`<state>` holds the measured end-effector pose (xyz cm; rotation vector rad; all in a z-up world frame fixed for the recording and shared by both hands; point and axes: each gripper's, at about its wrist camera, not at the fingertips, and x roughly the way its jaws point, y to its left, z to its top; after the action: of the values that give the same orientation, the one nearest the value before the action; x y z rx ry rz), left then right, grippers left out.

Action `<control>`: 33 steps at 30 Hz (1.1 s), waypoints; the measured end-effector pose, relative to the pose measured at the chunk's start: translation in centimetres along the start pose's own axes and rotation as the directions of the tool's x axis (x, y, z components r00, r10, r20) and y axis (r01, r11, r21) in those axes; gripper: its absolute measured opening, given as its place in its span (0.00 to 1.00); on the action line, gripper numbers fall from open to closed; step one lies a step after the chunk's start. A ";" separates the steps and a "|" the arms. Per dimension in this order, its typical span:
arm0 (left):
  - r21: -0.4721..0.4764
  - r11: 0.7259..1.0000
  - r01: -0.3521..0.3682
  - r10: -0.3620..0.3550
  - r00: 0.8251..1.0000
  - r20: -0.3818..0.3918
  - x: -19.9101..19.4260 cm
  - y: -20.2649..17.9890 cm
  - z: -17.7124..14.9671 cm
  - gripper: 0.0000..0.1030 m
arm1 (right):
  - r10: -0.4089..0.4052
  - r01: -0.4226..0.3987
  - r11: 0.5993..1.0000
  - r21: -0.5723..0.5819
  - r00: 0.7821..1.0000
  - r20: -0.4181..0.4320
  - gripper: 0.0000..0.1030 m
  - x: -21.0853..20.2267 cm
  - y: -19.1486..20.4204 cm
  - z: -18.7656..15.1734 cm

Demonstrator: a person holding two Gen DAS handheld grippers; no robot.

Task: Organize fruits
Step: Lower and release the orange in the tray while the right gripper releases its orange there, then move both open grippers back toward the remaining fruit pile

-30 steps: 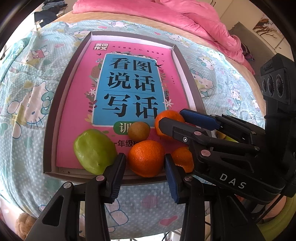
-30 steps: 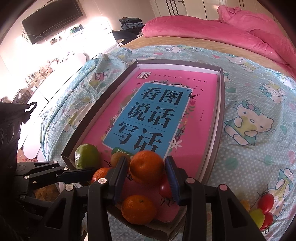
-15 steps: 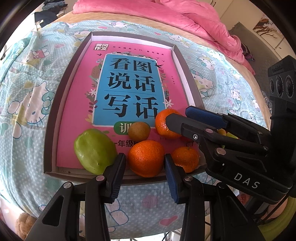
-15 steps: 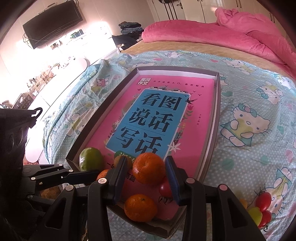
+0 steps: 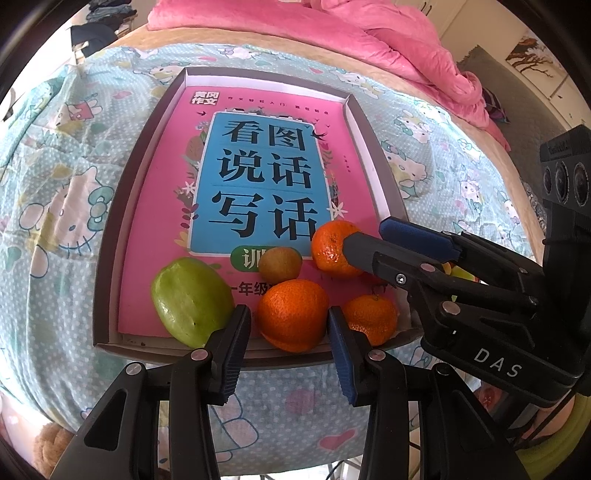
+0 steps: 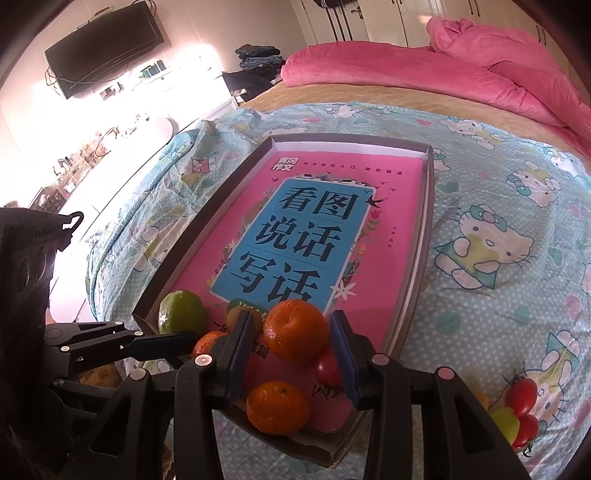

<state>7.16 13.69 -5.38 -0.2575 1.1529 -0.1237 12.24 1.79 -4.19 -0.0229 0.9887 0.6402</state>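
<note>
A shallow grey tray (image 5: 122,206) lined with a pink book lies on the bed. At its near end lie a green fruit (image 5: 190,301), a small brown fruit (image 5: 279,264) and three oranges. My left gripper (image 5: 288,334) is open around the near orange (image 5: 291,314), pads beside it. A smaller orange (image 5: 371,321) sits to its right. My right gripper (image 6: 293,349) is open around the far orange (image 6: 295,334), also seen in the left wrist view (image 5: 330,251). A red tomato (image 6: 327,367) lies by its right finger.
The tray's near corner (image 6: 325,454) overhangs the bed edge. Red and yellow small fruits (image 6: 517,410) lie on the Hello Kitty sheet right of the tray. A pink duvet (image 5: 332,29) is bunched at the far end of the bed.
The right gripper has drawn back and risen slightly, uncovering the smaller orange in the left wrist view. The left gripper and the fruits have not moved.
</note>
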 end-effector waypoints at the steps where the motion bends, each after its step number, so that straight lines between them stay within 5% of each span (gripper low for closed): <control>1: 0.000 1.000 0.001 -0.001 1.000 0.000 0.0 0.0 0.0 0.43 | -0.003 0.003 1.000 -0.001 1.000 0.001 0.42 -0.1 0.0 0.0; 15: 0.005 1.000 -0.001 0.000 0.999 0.033 -1.0 -0.3 0.2 0.54 | -0.007 0.007 1.000 0.019 1.000 0.017 0.42 -1.0 -0.5 0.0; 33: 0.037 0.998 -0.045 0.042 0.996 0.076 -1.9 -1.0 0.2 0.71 | -0.024 0.021 0.998 0.053 0.998 0.057 0.54 -2.8 -1.5 -0.1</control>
<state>6.57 13.17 -3.34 -0.2007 1.0796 -0.0969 11.83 -0.86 -2.44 0.0310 0.9476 0.5910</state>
